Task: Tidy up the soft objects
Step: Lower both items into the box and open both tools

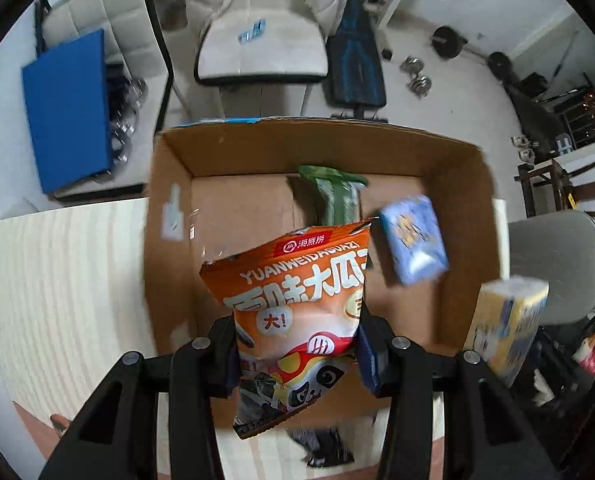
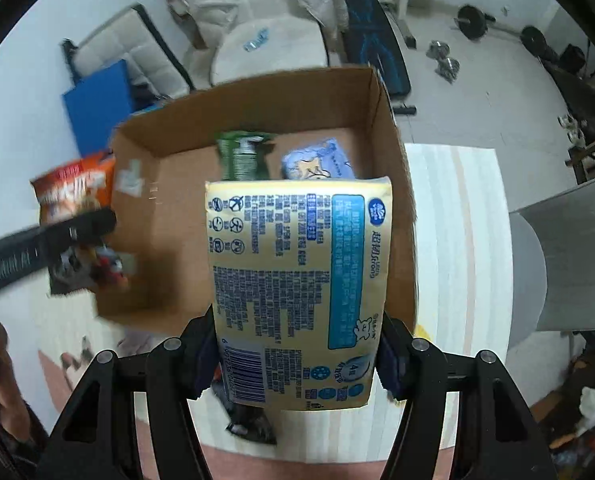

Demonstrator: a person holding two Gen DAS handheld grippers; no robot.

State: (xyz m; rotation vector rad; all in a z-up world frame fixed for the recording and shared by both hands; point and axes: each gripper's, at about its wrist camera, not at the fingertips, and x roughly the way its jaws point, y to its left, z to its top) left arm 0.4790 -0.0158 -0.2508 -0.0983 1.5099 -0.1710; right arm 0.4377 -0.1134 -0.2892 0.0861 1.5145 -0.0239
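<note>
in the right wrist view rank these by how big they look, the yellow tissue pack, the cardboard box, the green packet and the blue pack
1. Brown cardboard box
2. Yellow plastic-wrapped tissue pack, enlarged by nearness to the camera
3. Light blue soft pack and green snack packet: similar, both partly hidden, so unranked.

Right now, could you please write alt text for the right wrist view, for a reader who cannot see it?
The right gripper clamps a pale yellow soft tissue pack with blue print above an open brown cardboard box on a light striped table. Inside the box lie a green snack packet and a light blue tissue pack. At left, blurred, is an orange snack bag.
</note>
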